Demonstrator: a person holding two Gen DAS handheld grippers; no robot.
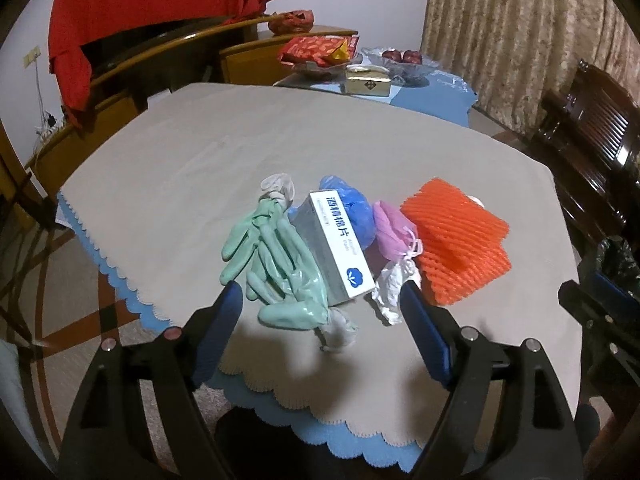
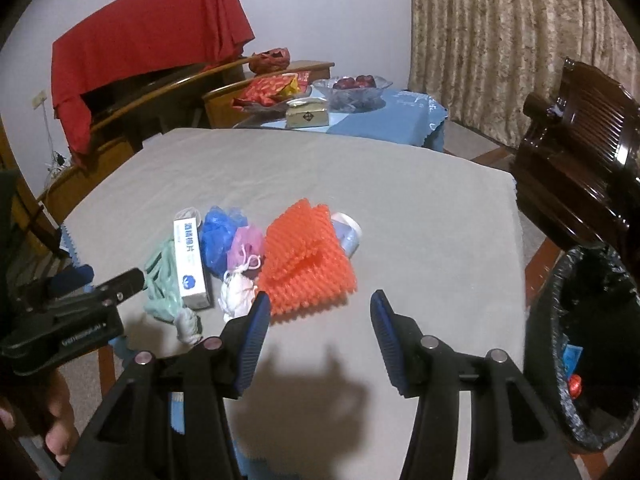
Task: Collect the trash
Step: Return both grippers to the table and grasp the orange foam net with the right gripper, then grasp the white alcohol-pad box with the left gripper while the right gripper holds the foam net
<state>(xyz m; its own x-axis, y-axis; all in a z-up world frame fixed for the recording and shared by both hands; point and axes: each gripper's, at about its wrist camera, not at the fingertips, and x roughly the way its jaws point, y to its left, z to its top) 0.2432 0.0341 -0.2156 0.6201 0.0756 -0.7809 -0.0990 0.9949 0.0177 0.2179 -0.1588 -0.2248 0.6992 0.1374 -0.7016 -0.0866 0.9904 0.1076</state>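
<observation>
On the grey tablecloth (image 1: pixel 200 152) lies one pile of trash: one pair of mint-green rubber gloves (image 1: pixel 272 256), one white-and-grey cardboard box of alcohol pads (image 1: pixel 336 248), one crumpled blue plastic bag (image 1: pixel 356 208), one pink plastic bag (image 1: pixel 390 232), one crumpled white plastic bag (image 1: pixel 394 284), one orange foam fruit net (image 1: pixel 460 236) folded over itself, and one small white cup-like item (image 2: pixel 348 232) half hidden behind the net. One black-lined trash bin (image 2: pixel 592 344) stands beside the table. Farther back: one glass fruit bowl (image 2: pixel 352 88), one gold box (image 2: pixel 308 114), one red cloth (image 2: pixel 140 52), one dark wooden chair (image 2: pixel 580 152)
</observation>
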